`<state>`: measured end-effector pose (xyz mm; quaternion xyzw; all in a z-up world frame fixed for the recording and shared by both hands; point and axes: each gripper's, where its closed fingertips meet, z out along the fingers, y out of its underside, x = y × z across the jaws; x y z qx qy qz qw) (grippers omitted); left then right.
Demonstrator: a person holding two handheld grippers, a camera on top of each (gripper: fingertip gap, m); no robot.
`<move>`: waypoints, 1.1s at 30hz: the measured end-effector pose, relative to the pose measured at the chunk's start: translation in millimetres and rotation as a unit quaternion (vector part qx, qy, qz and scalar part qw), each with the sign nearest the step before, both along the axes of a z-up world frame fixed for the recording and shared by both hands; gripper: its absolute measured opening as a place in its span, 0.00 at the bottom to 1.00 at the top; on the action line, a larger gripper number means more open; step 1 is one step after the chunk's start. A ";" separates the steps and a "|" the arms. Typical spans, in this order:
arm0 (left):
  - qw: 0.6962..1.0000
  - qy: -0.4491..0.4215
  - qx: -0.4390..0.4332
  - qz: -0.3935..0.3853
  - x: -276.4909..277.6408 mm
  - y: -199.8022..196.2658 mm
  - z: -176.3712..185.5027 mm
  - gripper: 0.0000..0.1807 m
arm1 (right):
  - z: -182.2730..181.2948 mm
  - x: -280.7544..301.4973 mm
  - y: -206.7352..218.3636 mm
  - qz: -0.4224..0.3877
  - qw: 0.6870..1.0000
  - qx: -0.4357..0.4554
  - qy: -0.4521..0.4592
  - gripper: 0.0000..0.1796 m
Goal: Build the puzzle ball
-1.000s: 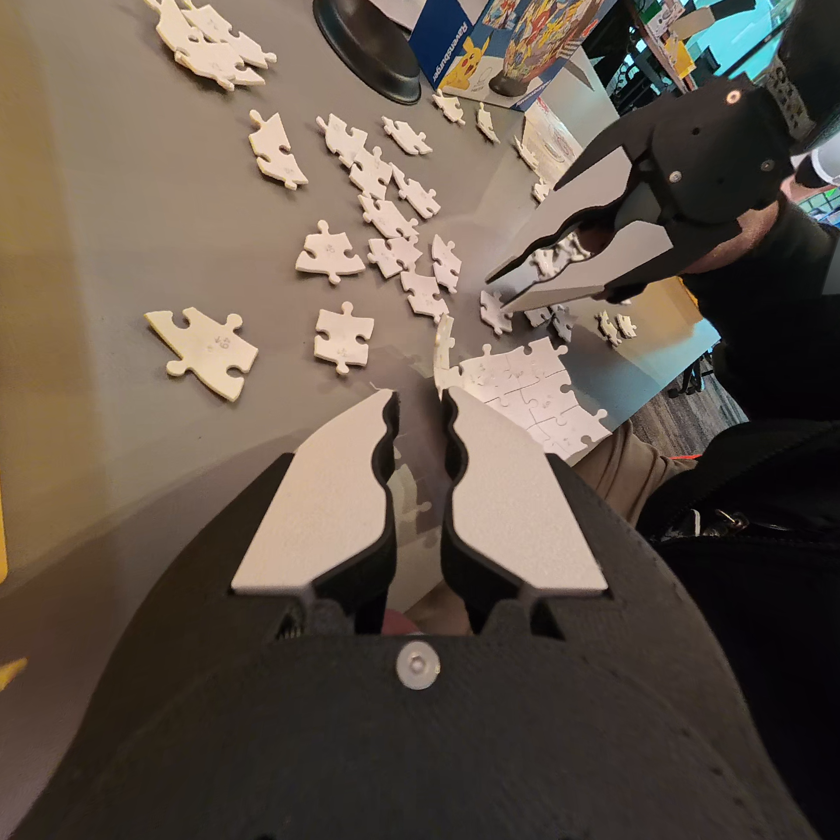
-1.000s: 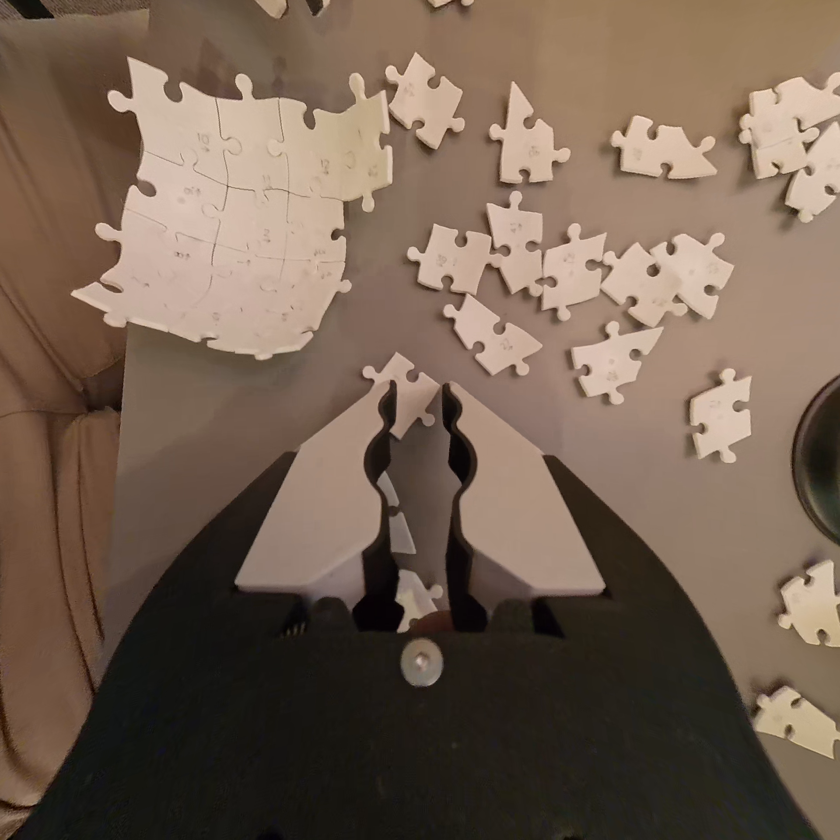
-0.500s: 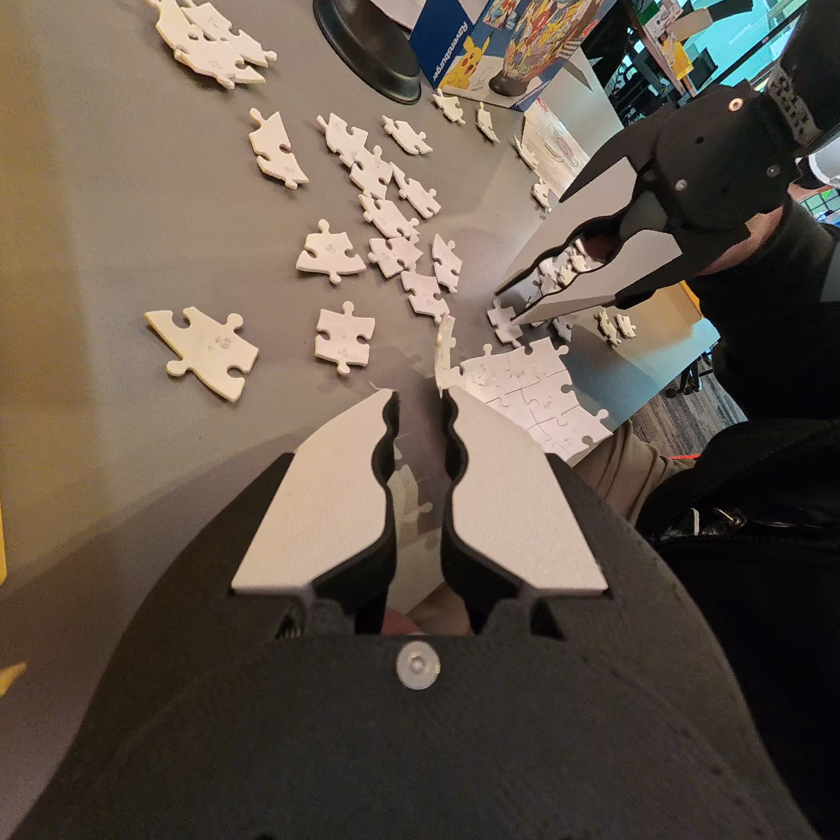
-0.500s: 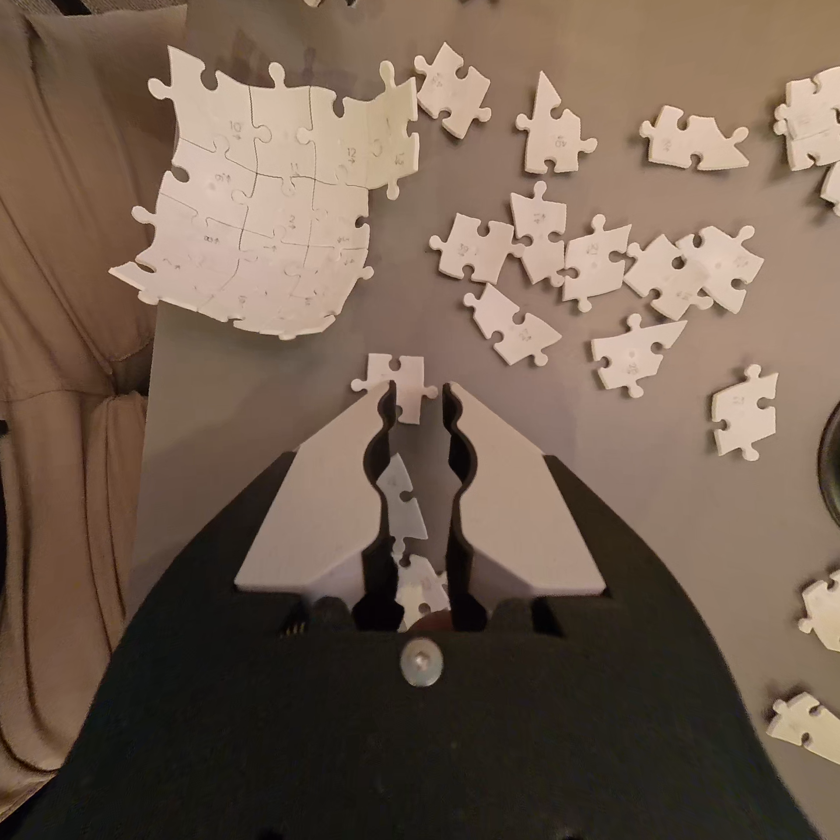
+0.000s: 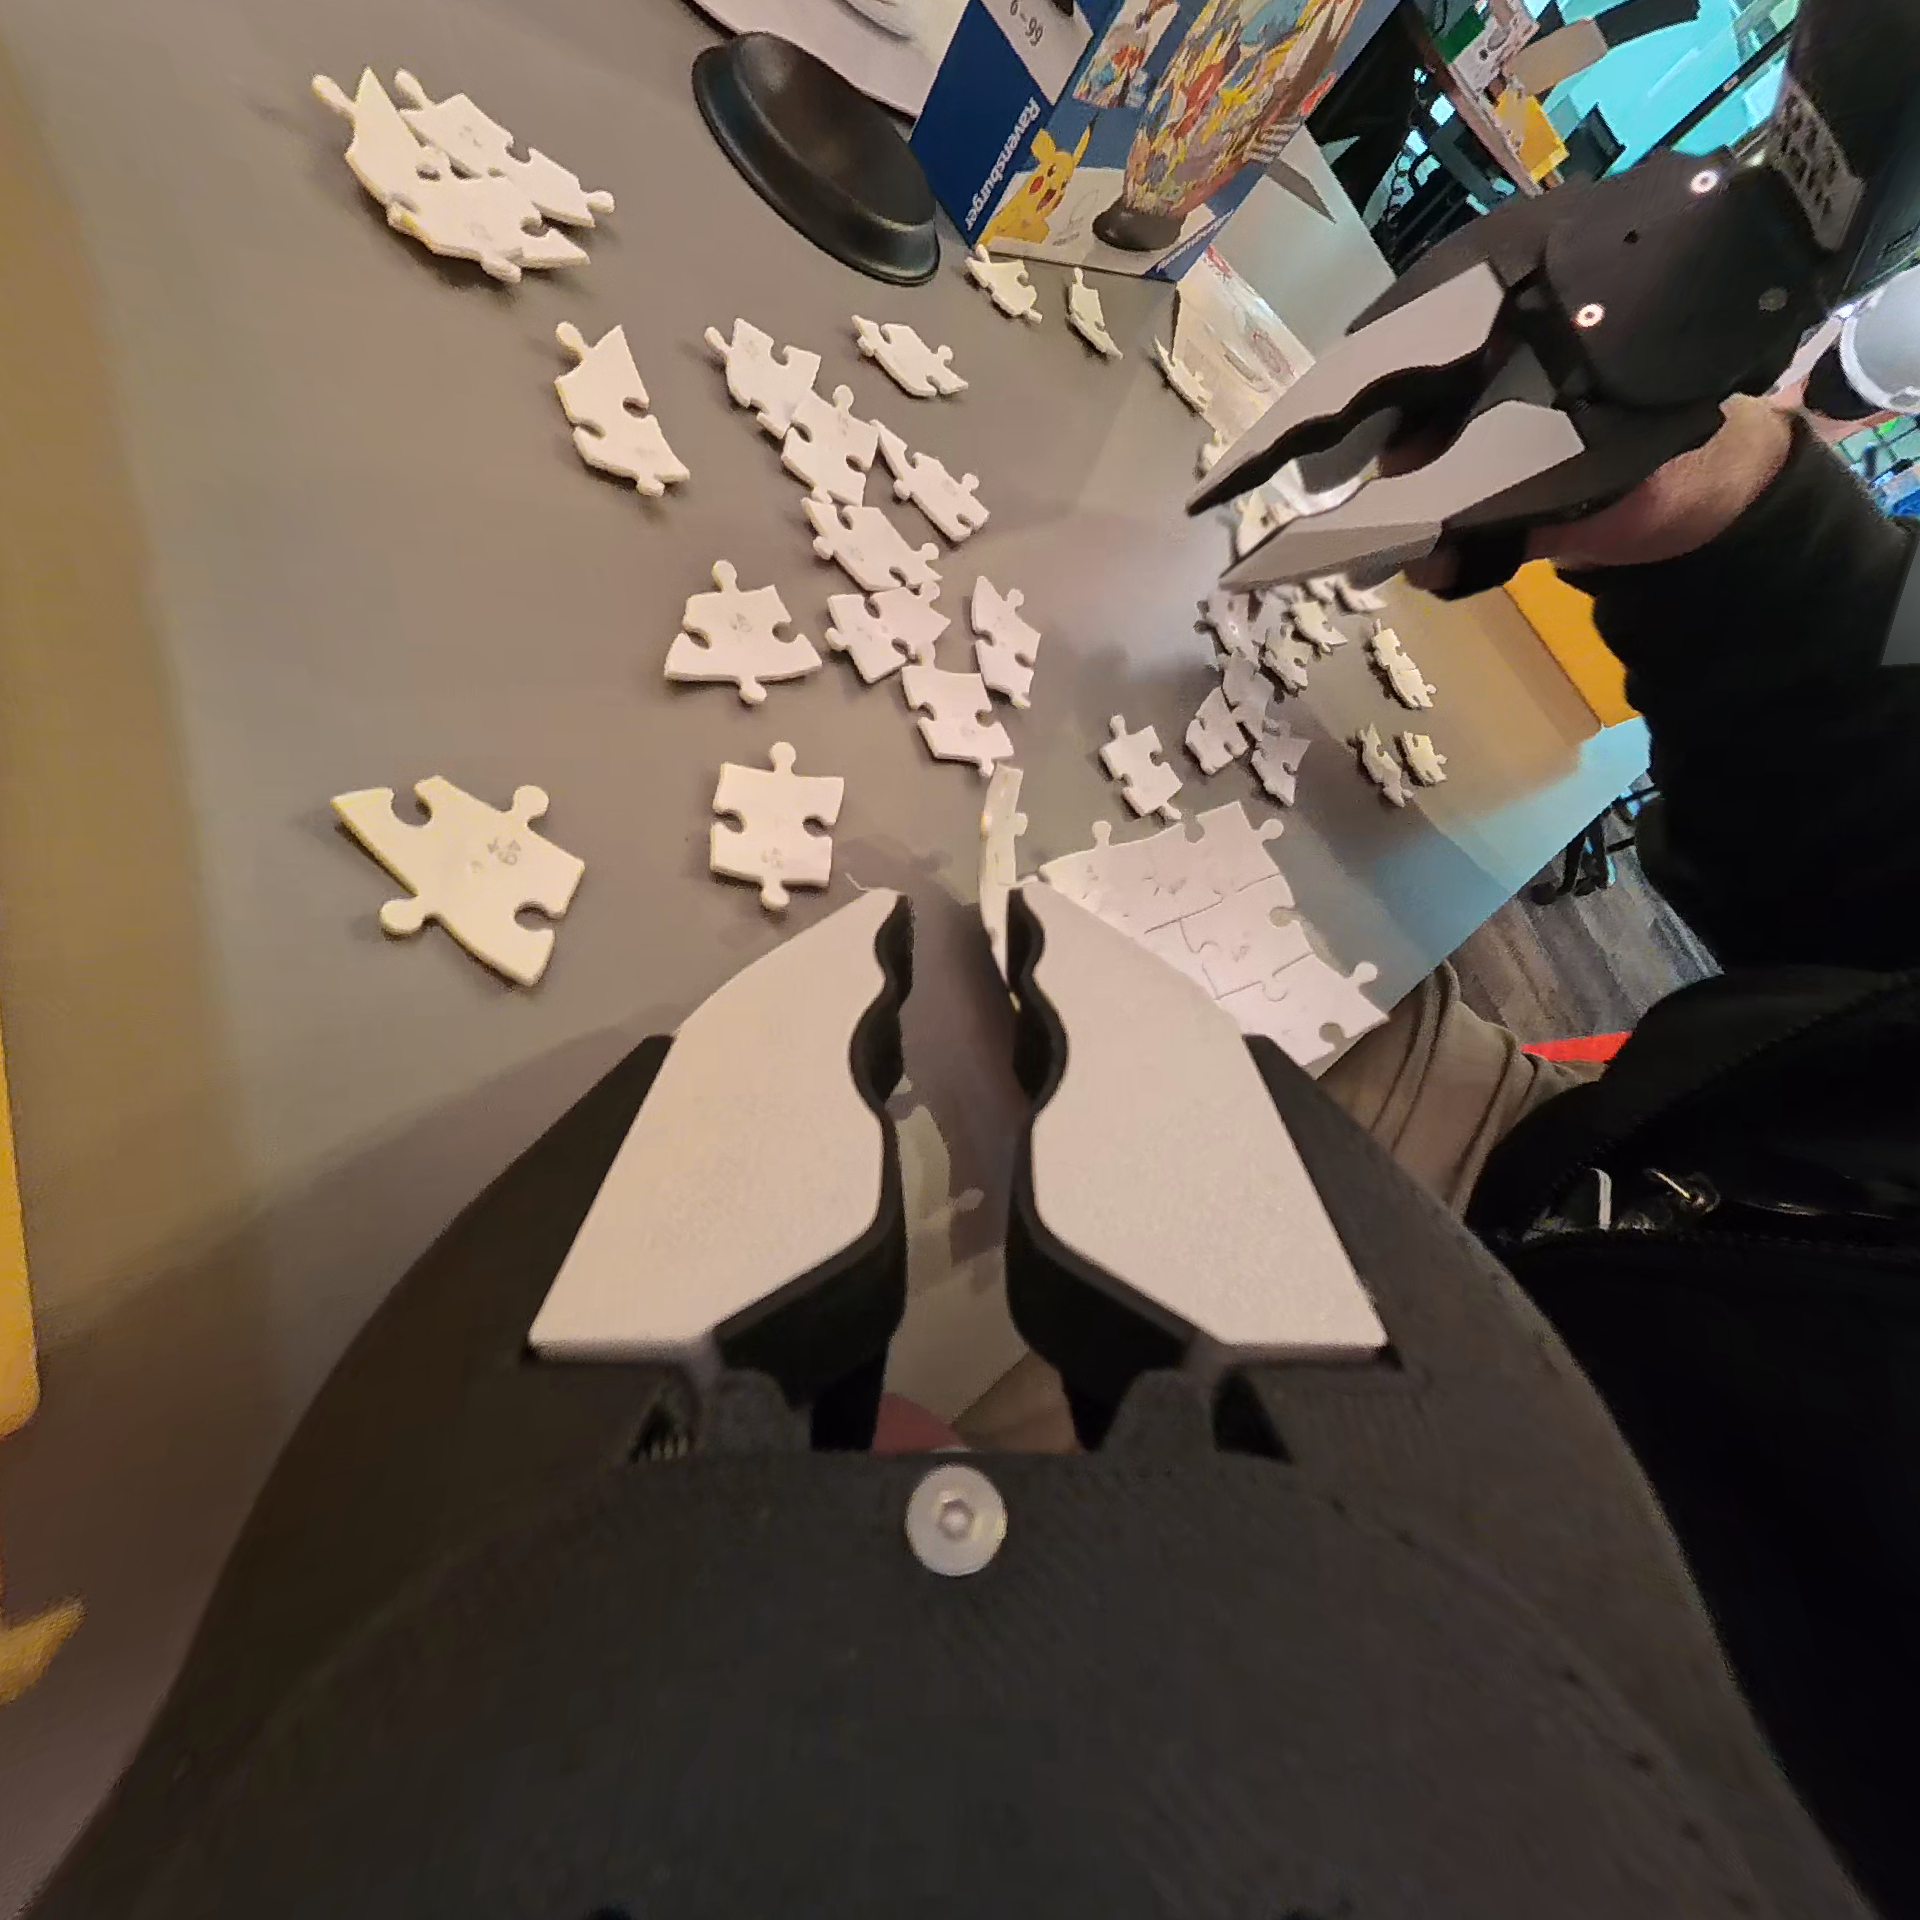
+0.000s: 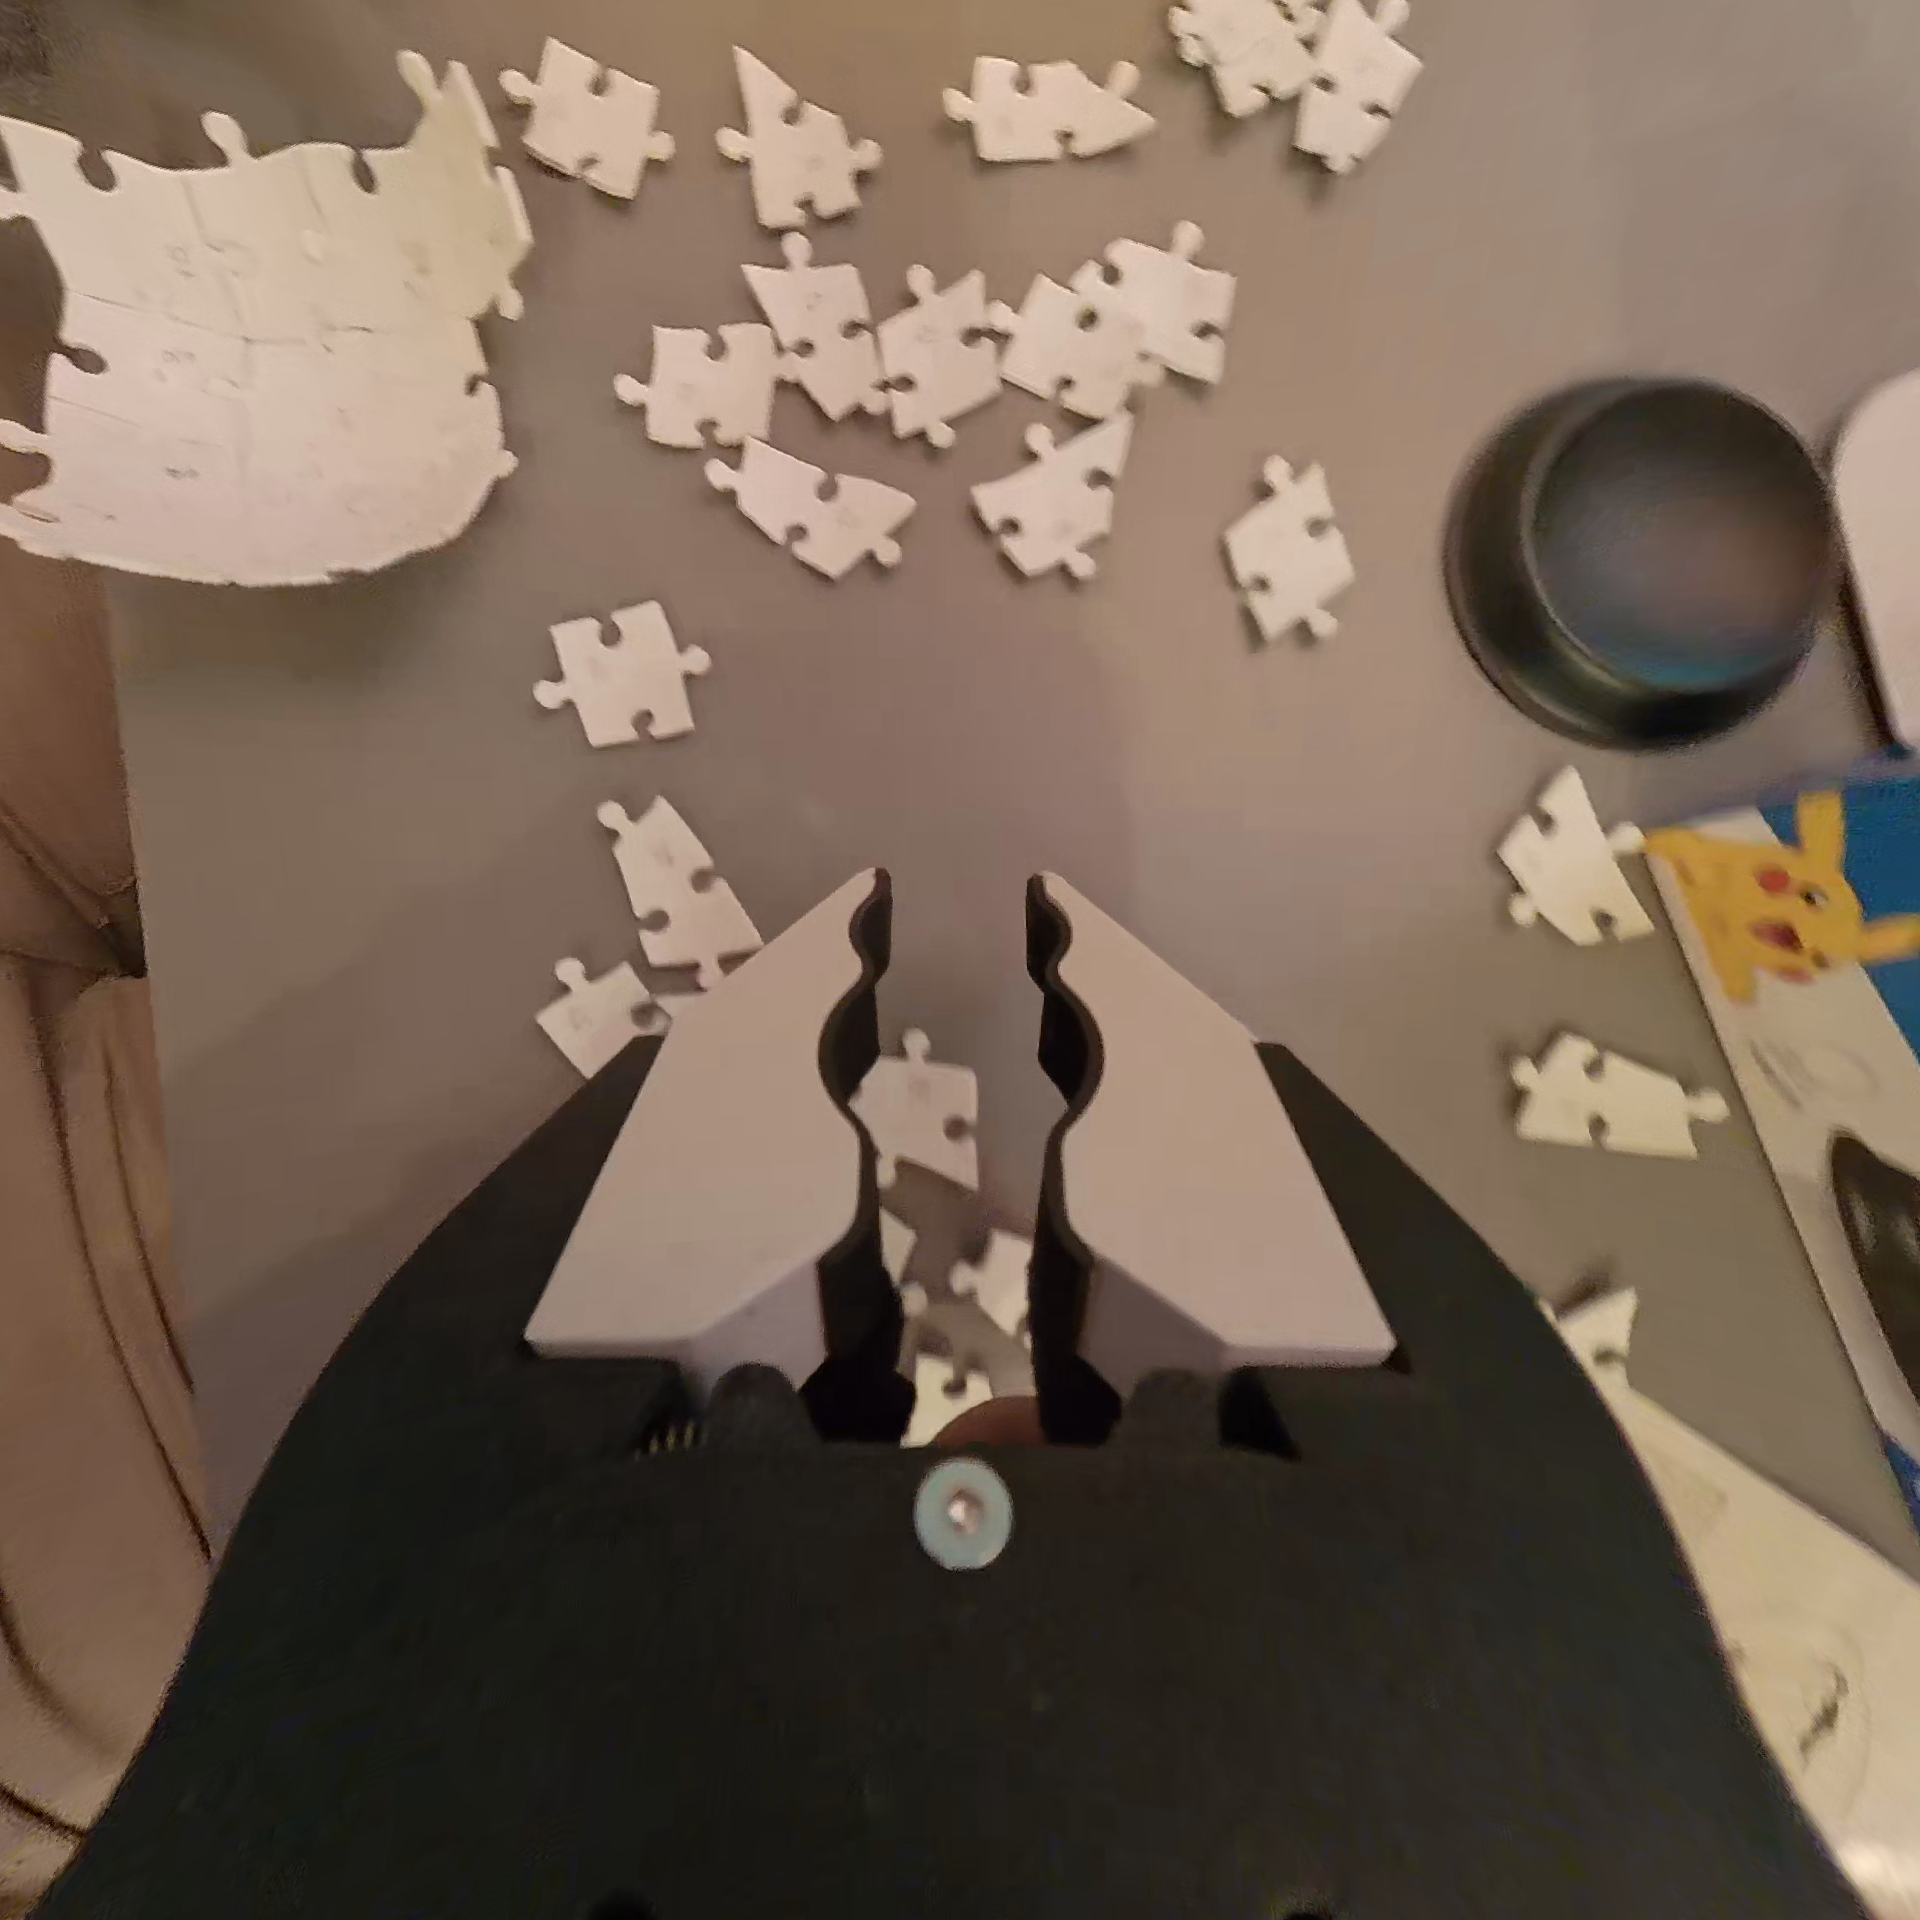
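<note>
A curved section of joined white puzzle pieces (image 5: 1216,914) lies at the table's near edge; it also shows in the right wrist view (image 6: 260,395). My left gripper (image 5: 958,914) hangs low beside it, jaws a narrow gap apart, nothing between them. The section's raised edge stands just ahead of the right fingertip. My right gripper (image 6: 956,883) is open and empty, held above the table; it also shows in the left wrist view (image 5: 1210,540). A single loose piece (image 6: 621,673) lies ahead of it to the left. Several loose white pieces (image 5: 774,826) are scattered over the grey table (image 5: 312,520).
A black round stand (image 6: 1642,561) sits at the right and also shows far back in the left wrist view (image 5: 821,177). The blue puzzle box (image 6: 1787,935) lies beside it. The person's beige trousers (image 6: 62,1039) are past the table edge.
My right gripper has risen and moved right, away from the joined section. The single piece that was at its fingertips now lies free on the table. The left gripper has barely shifted.
</note>
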<state>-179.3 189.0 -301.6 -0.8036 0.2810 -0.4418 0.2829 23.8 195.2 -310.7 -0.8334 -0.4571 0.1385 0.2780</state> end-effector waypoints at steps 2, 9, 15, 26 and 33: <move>1.000 0.004 0.007 -0.005 3.3 1.3 1.8 0.09 | 2.8 18.6 -0.3 -0.025 1.000 0.004 -0.001 0.13; 1.000 0.003 0.025 -0.014 17.0 10.4 12.4 0.09 | 14.8 80.8 -15.8 -0.101 0.995 0.008 0.008 0.16; 0.999 0.003 0.038 -0.024 31.3 16.2 19.0 0.09 | 3.7 108.9 -62.7 -0.115 0.993 -0.038 0.014 0.16; 0.997 0.003 0.067 -0.043 54.7 24.2 34.8 0.09 | -8.1 149.1 -126.5 -0.169 0.984 -0.061 -0.008 0.16; 0.996 0.006 0.073 -0.055 67.2 24.8 35.7 0.09 | -14.8 164.3 -143.4 -0.190 0.979 -0.065 -0.029 0.17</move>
